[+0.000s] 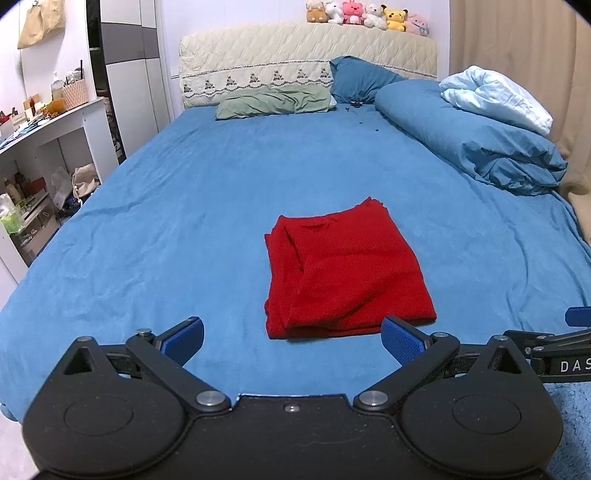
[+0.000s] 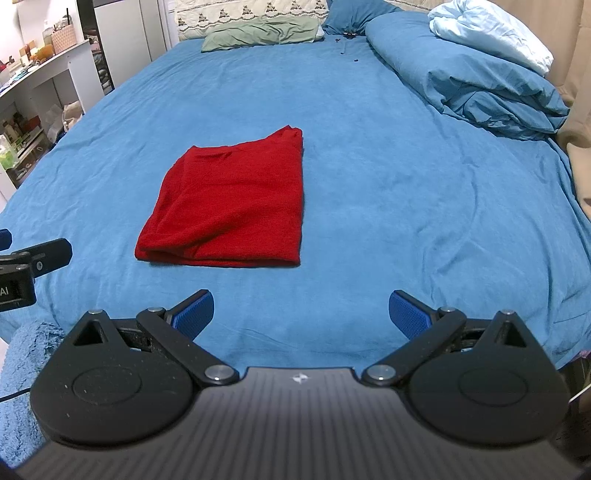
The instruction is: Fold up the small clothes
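Left wrist view looks along the left gripper [image 1: 291,341], whose two blue ribbed pads [image 1: 183,339] stand wide apart with nothing between them, hovering over the near part of a blue bed sheet [image 1: 166,221]. Just beyond the right-hand pad lies the folded red knit garment [image 1: 343,273], a rough rectangle flat on the sheet, its near edge a rounded fold and its layered edges showing along the left side. At the right border of this view part of the other tool comes in, black, with the white letters "DAS" [image 1: 574,366] readable before the frame cuts them off.

In the right wrist view the right gripper [image 2: 301,314] also has its jaws spread wide and empty, and the red garment sits ahead and to the left of it, well clear of both pads. At the left edge the left tool's black body shows the letters "AI" [image 2: 3,291]. A small white star-like mark [image 2: 297,378] is printed on the grey ribbed housing; no words go with it.

Farther up the bed are a pale green pillow [image 1: 273,101], a heaped blue duvet [image 1: 469,136] with a white-blue quilt [image 1: 495,98] on top, and a cream quilted headboard [image 1: 306,48] carrying a row of plush toys [image 1: 365,16].
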Demonstrator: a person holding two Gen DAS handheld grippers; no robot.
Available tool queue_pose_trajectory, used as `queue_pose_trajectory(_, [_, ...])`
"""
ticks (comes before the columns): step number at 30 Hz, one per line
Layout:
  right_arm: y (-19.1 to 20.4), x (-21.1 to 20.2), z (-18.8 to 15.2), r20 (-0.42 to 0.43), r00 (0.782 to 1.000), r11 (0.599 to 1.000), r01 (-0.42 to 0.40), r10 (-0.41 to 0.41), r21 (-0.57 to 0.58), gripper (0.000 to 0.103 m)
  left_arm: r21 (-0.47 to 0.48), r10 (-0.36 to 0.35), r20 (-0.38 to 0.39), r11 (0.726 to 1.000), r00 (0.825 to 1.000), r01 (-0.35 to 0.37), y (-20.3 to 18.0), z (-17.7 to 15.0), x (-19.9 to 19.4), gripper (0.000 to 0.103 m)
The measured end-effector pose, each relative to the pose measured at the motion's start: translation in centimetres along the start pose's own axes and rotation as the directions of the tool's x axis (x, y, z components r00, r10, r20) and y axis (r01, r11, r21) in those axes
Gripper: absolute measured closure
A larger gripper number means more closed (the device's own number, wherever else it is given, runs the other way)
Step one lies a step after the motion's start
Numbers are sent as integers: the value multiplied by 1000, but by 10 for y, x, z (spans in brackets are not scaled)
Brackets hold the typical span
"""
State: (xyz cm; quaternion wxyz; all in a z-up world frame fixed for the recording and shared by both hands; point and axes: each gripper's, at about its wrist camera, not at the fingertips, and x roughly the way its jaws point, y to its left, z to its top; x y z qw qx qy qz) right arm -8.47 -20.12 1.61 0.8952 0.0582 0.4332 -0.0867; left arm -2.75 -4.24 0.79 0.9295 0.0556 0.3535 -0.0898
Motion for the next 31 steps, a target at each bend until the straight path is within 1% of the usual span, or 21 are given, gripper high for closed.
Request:
queue_pose_trajectory(17, [2, -1, 0, 3, 1000, 1000, 5, -5, -2, 0, -17, 3, -5, 1000, 1000, -3, -2, 1, 0, 0])
queue_pose_trajectory(31, [4, -2, 0, 4, 1000, 1000, 6, -6, -3, 0, -52, -17, -2, 999, 1000, 17, 4, 1, 2, 0])
